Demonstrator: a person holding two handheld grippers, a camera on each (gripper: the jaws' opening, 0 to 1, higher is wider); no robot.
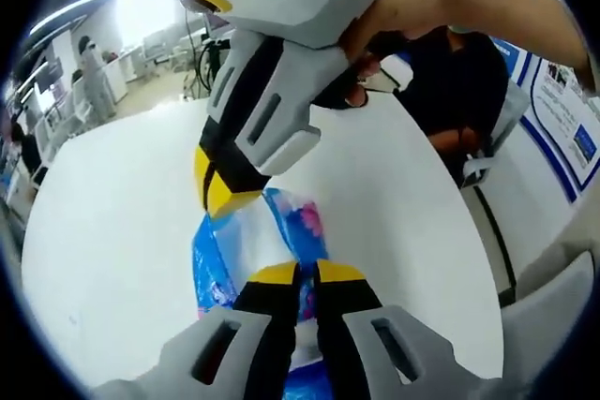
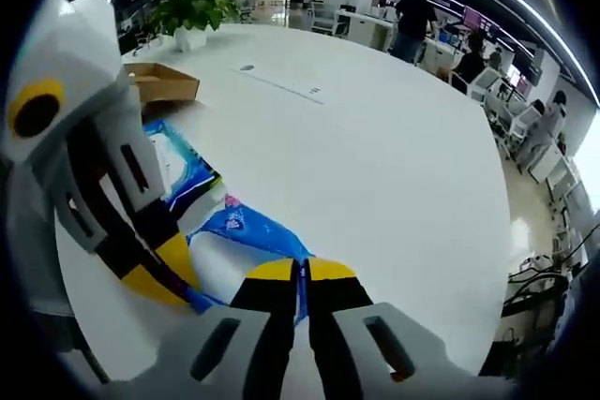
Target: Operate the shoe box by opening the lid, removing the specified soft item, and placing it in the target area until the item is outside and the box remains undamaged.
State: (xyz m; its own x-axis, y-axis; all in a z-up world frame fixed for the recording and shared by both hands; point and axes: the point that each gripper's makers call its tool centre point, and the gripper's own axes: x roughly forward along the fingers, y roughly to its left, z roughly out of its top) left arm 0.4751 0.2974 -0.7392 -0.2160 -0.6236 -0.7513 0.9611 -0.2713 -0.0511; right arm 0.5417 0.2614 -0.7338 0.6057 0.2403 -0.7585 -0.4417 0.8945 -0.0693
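The soft item is a blue and white plastic pack (image 1: 281, 231) with pink print, stretched between both grippers over the white table (image 1: 122, 231). My left gripper (image 1: 307, 274) is shut on its near end. My right gripper (image 1: 225, 192), held by a hand, reaches down from above and pinches the far end. In the right gripper view, the right gripper (image 2: 300, 274) is shut on a blue corner of the pack (image 2: 248, 229), and the left gripper (image 2: 159, 280) grips it from the left. The brown cardboard shoe box (image 2: 164, 81) stands at the far left of the table.
A potted plant (image 2: 192, 8) stands behind the box at the table's edge. The white table (image 2: 375, 156) stretches wide to the right. A chair (image 1: 487, 156) and a seated person (image 1: 450, 91) are beside the table, and desks with people lie beyond it.
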